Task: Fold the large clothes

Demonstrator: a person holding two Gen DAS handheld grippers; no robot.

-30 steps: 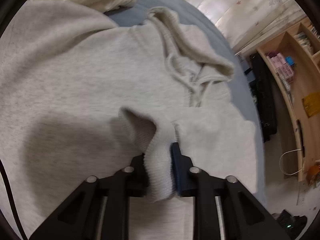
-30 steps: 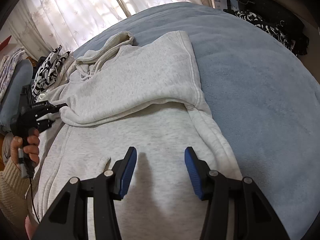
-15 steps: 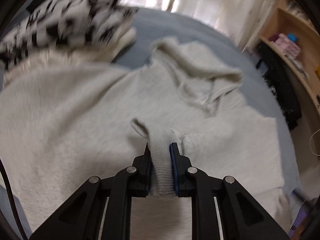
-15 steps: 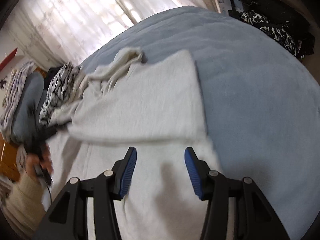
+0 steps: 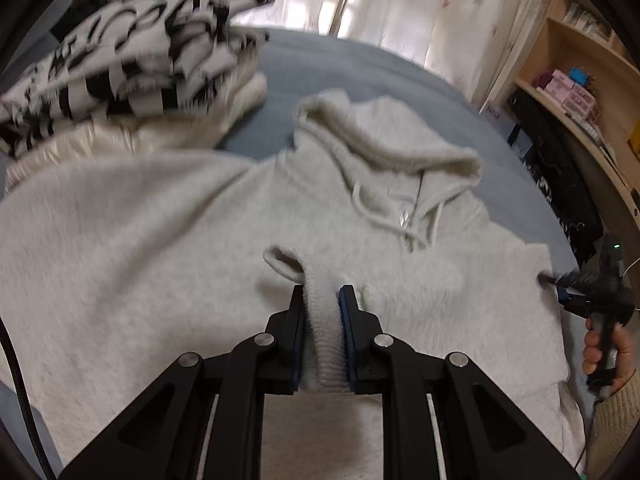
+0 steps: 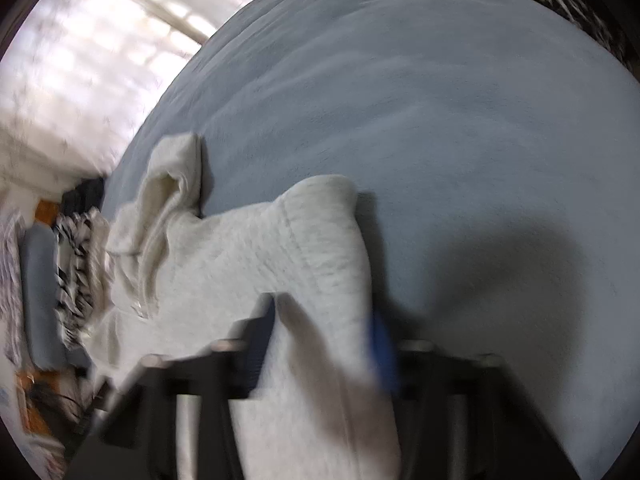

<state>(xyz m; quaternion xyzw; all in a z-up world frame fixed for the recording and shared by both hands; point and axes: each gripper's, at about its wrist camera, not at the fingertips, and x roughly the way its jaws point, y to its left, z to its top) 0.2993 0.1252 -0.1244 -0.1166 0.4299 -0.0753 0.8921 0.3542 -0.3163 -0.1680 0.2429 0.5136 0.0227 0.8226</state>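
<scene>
Since 1 second ago the right gripper (image 6: 324,344) has swept sideways across the grey hoodie (image 5: 168,248) to its side edge, where its jaws are closing with a thick fold of that edge already between them; the left gripper (image 5: 323,320) has risen a little and rolled, bringing the striped garment (image 5: 132,52) and the cream clothes under it into sight beyond the hoodie. Between the left gripper's narrow jaws the ribbed cuff (image 5: 322,344) of 1 sleeve is pinched, the sleeve lying folded in across the chest. From this claw the hoodie spreads ahead and to both sides on the blue bedcover (image 5: 360,68), with the hood (image 5: 384,136) straight ahead and farther off, so the garment's long axis runs directly away from the left gripper. In the left wrist view the right gripper shows at the far right, held in a hand (image 5: 608,356), biting the hoodie's right-hand edge, well apart from the cuff. In the right wrist view, which is blurred, the hood (image 6: 168,208) lies ahead and to the left of that claw. Judging by this, the right gripper is the nearer for carrying that side inward toward the cuff, across the long axis.
</scene>
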